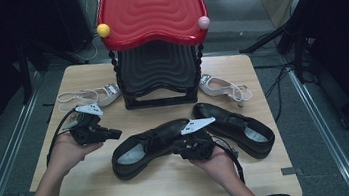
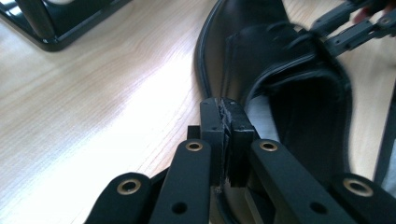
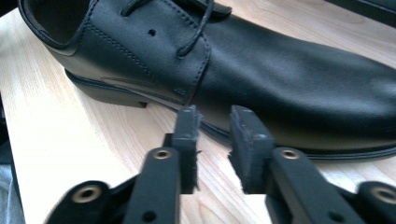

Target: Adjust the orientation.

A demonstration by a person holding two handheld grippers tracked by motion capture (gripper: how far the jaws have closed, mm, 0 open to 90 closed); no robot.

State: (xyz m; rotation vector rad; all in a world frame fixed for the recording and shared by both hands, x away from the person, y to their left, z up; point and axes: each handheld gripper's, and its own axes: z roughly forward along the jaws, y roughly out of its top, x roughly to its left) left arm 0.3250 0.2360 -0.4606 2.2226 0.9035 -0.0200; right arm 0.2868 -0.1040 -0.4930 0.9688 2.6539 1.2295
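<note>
High view: I see my left gripper [image 1: 111,134] held over the bare table [image 1: 123,190], just left of the heel of the near black shoe [image 1: 143,149]. My right gripper [image 1: 181,150] sits at that shoe's near side, about mid-length. A second black shoe [image 1: 236,125] lies to the right; a red-and-black rack [image 1: 155,40] stands behind.

Left gripper view: my pads [image 2: 215,123] are pressed together with nothing between them, in front of the shoe's heel opening [image 2: 299,116].

Right gripper view: my pads [image 3: 187,135] stand slightly apart, empty, just short of the shoe's sole edge [image 3: 261,135].
</note>
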